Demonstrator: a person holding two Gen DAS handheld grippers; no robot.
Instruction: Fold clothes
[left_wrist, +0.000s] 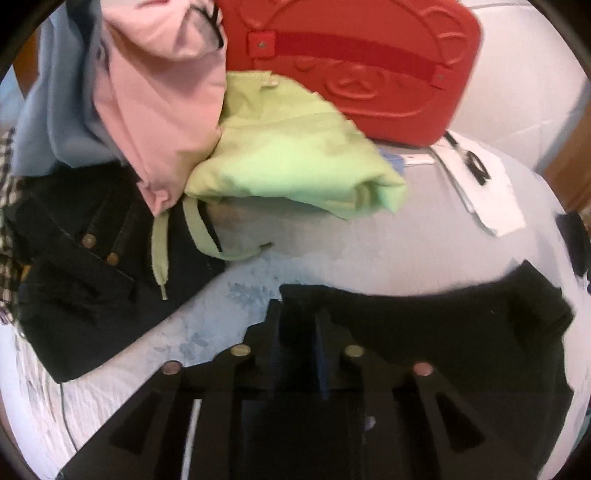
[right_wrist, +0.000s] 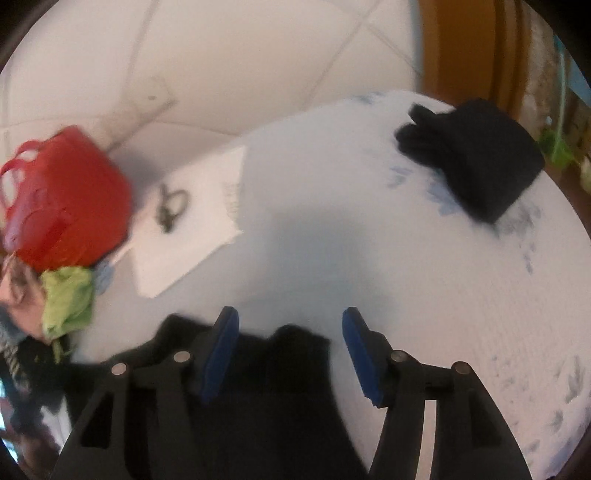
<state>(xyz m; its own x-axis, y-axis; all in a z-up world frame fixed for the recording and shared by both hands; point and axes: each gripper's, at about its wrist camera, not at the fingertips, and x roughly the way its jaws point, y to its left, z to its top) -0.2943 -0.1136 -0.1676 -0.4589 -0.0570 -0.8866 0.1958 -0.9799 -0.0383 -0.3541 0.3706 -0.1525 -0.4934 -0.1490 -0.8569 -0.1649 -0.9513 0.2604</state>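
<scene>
A black garment (left_wrist: 443, 332) lies spread on the pale bed sheet (left_wrist: 332, 240), blurred in both views. My left gripper (left_wrist: 297, 314) stands with its fingers close together, shut on the garment's left corner, and the cloth runs off to the right from there. In the right wrist view the same black garment (right_wrist: 291, 354) lies under and between the blue pads (right_wrist: 221, 350) of my right gripper (right_wrist: 289, 314). That gripper is open, and its pads stand clear of the cloth on both sides.
A heap of clothes lies at the left: a pink piece (left_wrist: 159, 103), a green hoodie (left_wrist: 288, 155) and dark denim (left_wrist: 85, 266). Behind it stands a red bag (left_wrist: 351, 62). White paper (right_wrist: 192, 221) and a folded black garment (right_wrist: 476, 158) lie farther off.
</scene>
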